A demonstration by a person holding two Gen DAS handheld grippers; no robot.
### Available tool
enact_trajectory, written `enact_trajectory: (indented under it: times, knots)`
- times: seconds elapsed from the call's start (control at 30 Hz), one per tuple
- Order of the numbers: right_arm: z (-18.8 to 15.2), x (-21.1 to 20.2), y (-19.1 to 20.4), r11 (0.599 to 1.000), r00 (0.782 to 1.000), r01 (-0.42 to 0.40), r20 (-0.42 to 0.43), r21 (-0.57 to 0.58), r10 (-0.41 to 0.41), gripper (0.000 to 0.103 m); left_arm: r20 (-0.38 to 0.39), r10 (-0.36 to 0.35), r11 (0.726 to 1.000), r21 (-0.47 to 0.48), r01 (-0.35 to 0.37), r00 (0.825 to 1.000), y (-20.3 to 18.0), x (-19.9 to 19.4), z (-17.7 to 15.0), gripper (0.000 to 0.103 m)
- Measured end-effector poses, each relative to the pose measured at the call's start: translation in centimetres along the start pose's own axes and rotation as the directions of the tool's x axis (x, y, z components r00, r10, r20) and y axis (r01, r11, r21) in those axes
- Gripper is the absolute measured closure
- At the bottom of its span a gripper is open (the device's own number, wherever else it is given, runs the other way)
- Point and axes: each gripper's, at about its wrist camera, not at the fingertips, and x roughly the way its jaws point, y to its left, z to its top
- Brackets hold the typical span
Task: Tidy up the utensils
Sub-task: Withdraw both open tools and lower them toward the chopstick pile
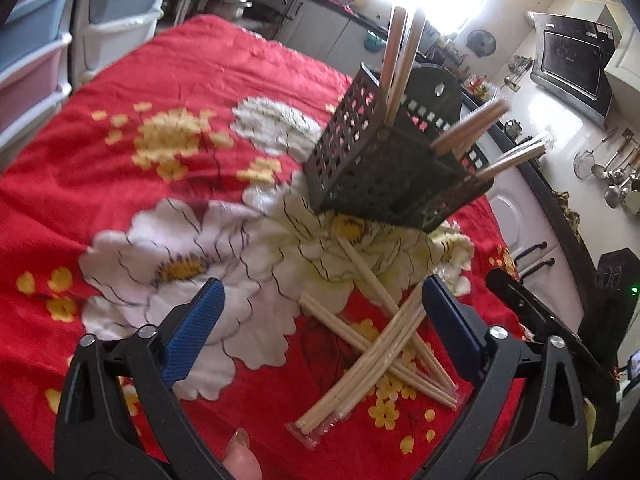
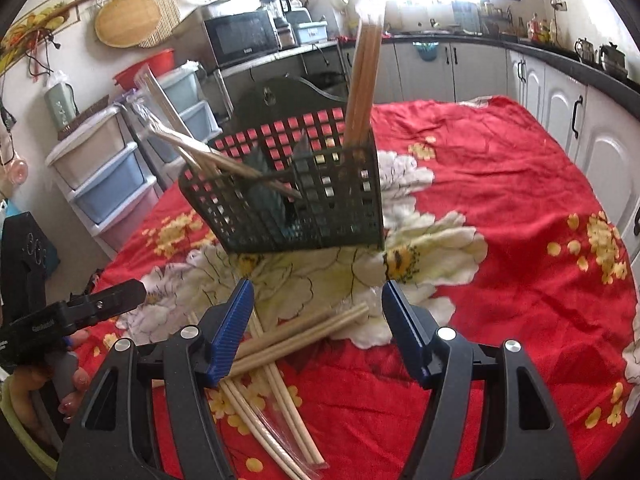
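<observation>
A dark green perforated utensil holder [image 1: 380, 168] [image 2: 300, 200] stands on the red floral tablecloth [image 1: 180, 80] [image 2: 500, 200]. Wooden chopsticks [image 1: 396, 52] [image 2: 364, 80] stick up from one compartment, and more lean out of another. Several loose chopsticks [image 1: 384, 344] [image 2: 280, 344], some in clear wrappers, lie crossed on the cloth in front of it. My left gripper [image 1: 320, 284] hangs open above this pile, left of its middle. My right gripper [image 2: 318, 286] is open over the pile's far ends, with nothing between its blue pads [image 2: 232, 328]. In the right wrist view, the left gripper [image 2: 100, 304] shows at the left edge.
Stacked plastic drawers [image 2: 104, 184] [image 1: 36, 52] stand beyond one side of the table. White kitchen cabinets [image 2: 560, 120] run along the other side under a dark counter. A microwave [image 2: 240, 40] sits at the back. A thumb [image 1: 240, 456] shows at the left wrist view's bottom edge.
</observation>
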Motion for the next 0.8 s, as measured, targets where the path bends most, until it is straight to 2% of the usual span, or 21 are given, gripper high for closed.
enact_trajectory:
  times: [0.23,0.5,0.8]
  knots:
    - [-0.8,1.4,-0.4,1.0,0.998,0.009,-0.058,0.016,-0.008,0.04,-0.085,-0.056,0.997,-0.059,0.051,0.995,0.6,1.6,-0.9,0.04]
    - [-1.4,3.3,-1.1,0.998,0.992,0.003,-0.123,0.063,0.005,0.051,-0.15,-0.099,0.991,-0.104,0.083,0.984,1.2,2.8,-1.9,0.054]
    - [-1.7,4.7,-2.0,0.99,0.986,-0.009,-0.163,0.138,0.032,0.059,-0.166,-0.116,0.988,-0.116,0.097,0.979,1.5,3.9,-1.5,0.057]
